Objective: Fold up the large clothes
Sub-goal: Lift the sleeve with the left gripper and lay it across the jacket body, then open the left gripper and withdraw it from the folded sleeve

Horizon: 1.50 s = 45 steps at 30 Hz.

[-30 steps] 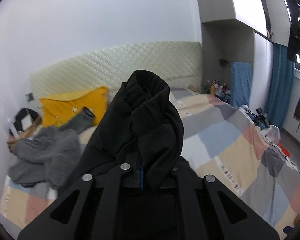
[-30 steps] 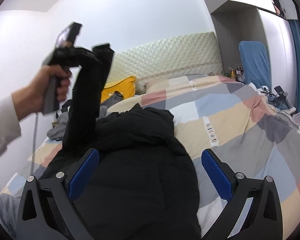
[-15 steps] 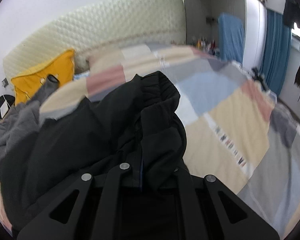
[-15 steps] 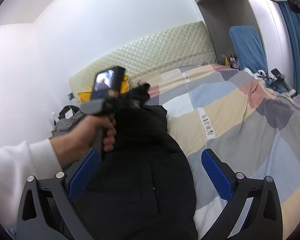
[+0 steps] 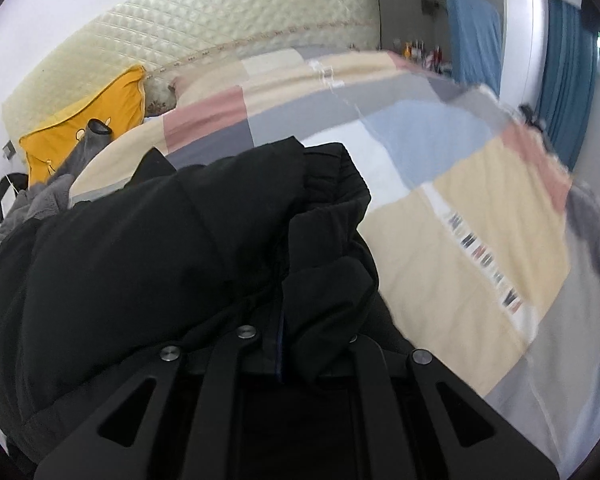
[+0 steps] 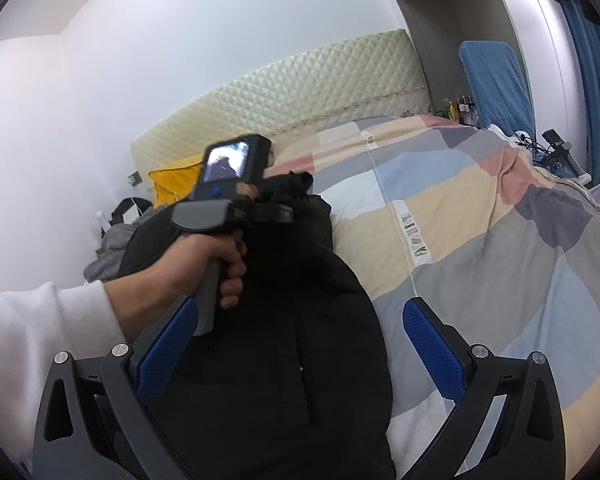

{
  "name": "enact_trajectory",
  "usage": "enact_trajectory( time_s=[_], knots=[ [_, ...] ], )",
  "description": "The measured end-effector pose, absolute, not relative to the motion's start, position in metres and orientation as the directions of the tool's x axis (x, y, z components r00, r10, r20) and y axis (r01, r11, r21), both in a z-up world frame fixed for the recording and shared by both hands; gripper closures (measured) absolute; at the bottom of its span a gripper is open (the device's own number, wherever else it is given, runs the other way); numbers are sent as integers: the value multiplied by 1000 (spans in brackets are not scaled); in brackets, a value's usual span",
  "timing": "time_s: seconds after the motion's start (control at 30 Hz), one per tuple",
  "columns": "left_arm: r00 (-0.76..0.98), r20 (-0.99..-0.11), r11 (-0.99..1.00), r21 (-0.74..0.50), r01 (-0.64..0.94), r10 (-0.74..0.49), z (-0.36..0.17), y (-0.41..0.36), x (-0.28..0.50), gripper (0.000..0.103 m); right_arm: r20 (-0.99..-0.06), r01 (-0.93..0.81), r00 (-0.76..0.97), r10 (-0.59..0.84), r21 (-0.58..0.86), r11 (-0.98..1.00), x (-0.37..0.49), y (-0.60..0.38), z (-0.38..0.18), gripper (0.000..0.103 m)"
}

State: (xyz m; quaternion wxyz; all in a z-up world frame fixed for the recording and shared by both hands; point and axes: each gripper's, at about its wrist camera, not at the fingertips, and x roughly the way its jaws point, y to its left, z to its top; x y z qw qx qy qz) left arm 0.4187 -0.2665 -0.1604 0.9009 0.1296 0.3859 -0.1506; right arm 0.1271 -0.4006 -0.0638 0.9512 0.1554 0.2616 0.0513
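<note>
A large black padded jacket (image 5: 180, 260) lies on the patchwork quilt (image 5: 460, 220) of a bed. My left gripper (image 5: 296, 336) pinches a bunched fold of its sleeve, with the cuff sticking out past the fingers; its jaws are opening slightly with the cloth still between them. The right wrist view shows that left gripper (image 6: 296, 184) low over the jacket's far end, held by a hand (image 6: 204, 264) in a white sleeve. My right gripper (image 6: 300, 348) stands wide open above the near part of the jacket (image 6: 280, 360), holding nothing.
A yellow pillow (image 5: 88, 120) and a heap of grey clothing (image 5: 40, 200) lie at the bed's left by the quilted headboard (image 5: 240, 24). At the right are a blue-covered chair (image 6: 492, 80), a blue curtain (image 5: 564, 80) and small items on a stand.
My left gripper has come down from head height with the black sleeve and laid it onto the jacket on the bed. The right gripper has stayed open in about the same place.
</note>
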Motion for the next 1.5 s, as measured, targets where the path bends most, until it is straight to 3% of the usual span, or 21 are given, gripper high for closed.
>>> enact_trajectory(
  time_s=[0.2, 0.4, 0.43, 0.47, 0.5, 0.53, 0.57, 0.77, 0.9, 1.17, 1.5],
  knots=[
    [660, -713, 908, 80, 410, -236, -134, -255, 398, 90, -488, -15, 858, 160, 288, 958, 130, -391, -66, 0],
    [627, -732, 907, 30, 419, -265, -112, -237, 386, 76, -492, -18, 859, 144, 252, 968, 131, -381, -67, 0],
    [626, -732, 905, 32, 425, -268, -110, -234, 383, 64, -491, -15, 860, 138, 246, 969, 130, -380, -66, 0],
    [630, -728, 903, 39, 428, -268, -107, -231, 378, 42, -490, -14, 861, 134, 240, 971, 130, -379, -66, 0],
    [640, -718, 900, 44, 434, -274, -102, -228, 372, 29, -491, -12, 862, 127, 231, 973, 130, -377, -66, 0],
    [656, -702, 899, 53, 435, -276, -98, -224, 367, 8, -492, -12, 862, 123, 221, 975, 130, -375, -65, 0],
    [689, -670, 898, 75, 433, -276, -90, -220, 358, 5, -493, -13, 862, 121, 217, 976, 130, -374, -66, 0],
    [721, -616, 908, 21, 418, -317, -53, -173, 333, 5, -488, -19, 866, 109, 185, 983, 129, -367, -64, 0],
    [745, -612, 931, 39, 364, -266, -44, -127, 316, 5, -473, -44, 872, 123, 173, 984, 128, -360, -61, 0],
    [762, -612, 974, -66, 216, -211, -34, -27, 260, 5, -438, -97, 886, 149, 139, 985, 121, -342, -52, 0],
    [784, -614, 995, -42, 85, -93, -91, 51, 254, 5, -503, -165, 837, 216, 145, 976, 143, -323, -55, 0]
  ],
)
